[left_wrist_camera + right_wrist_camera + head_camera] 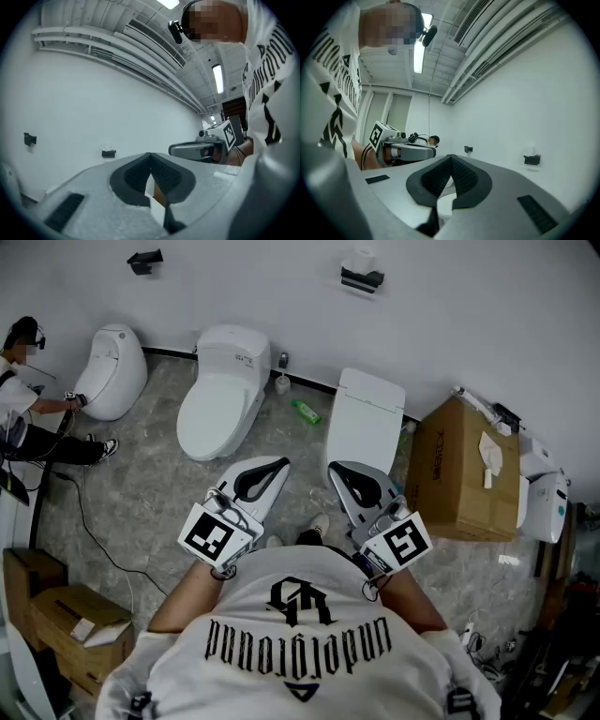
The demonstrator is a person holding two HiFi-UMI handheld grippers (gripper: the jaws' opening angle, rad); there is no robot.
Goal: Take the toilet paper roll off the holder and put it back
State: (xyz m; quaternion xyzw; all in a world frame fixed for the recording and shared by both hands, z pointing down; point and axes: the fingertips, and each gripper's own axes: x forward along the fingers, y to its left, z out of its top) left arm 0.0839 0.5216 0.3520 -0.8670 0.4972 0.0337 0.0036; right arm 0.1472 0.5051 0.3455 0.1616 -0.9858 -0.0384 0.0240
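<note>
The white toilet paper roll (362,261) sits on a black holder (361,279) high on the white wall, far ahead of both grippers. In the left gripper view the holder (108,153) is small and distant; in the right gripper view the holder (532,160) shows at the right with the pale roll (529,151) above it. My left gripper (274,466) and right gripper (339,471) are held side by side close to my chest, pointing level at the wall. Both are shut and hold nothing: the left gripper's (150,155) and right gripper's (451,157) dark pads meet at the tips.
A second black holder (145,259) is on the wall to the left. Three white toilets (223,395) (112,371) (366,423) stand along the wall, with a green bottle (306,412) between two. A cardboard box (464,470) is at right, more boxes (66,620) lower left. Another person (23,418) crouches at left.
</note>
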